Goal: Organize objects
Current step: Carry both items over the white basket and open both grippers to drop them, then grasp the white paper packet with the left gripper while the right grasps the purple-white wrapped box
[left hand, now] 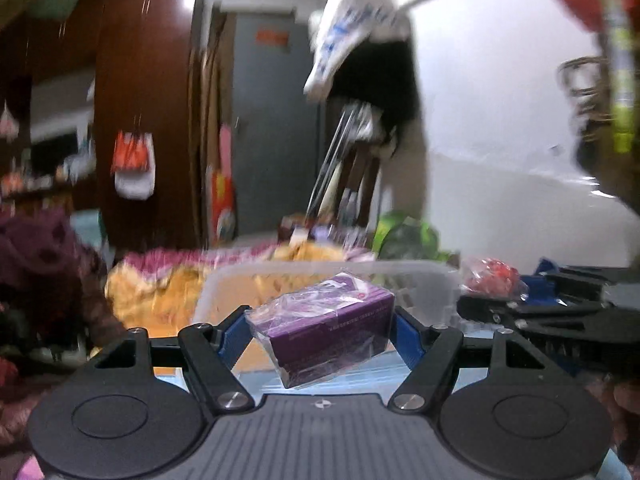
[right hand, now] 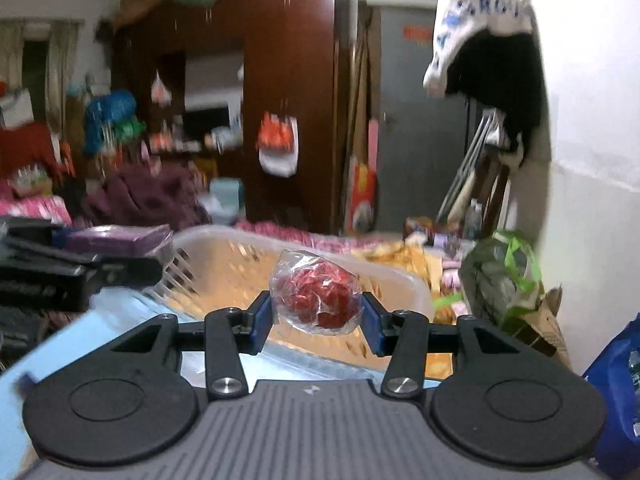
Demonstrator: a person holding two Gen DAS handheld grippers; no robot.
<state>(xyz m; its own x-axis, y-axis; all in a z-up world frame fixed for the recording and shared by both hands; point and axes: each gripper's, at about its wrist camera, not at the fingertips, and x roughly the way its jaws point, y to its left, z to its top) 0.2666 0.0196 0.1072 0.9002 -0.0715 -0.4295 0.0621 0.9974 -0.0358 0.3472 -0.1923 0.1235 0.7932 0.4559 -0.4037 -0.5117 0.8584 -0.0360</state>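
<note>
Purple box (left hand: 324, 330) in clear wrap sits clamped, tilted, between the blue pads of the left claw (left hand: 320, 332), held in the air before a translucent plastic basket (left hand: 432, 284). To its right, the right claw (right hand: 318, 318) grips a red ball (right hand: 320, 300) wrapped in clear plastic.

Wrapped purple box (left hand: 328, 332) and bagged red ball (right hand: 318, 298) held above translucent basket (right hand: 224, 264).

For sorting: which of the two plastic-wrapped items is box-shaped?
The purple box in the left tool; the right tool holds a round red bundle.
</note>
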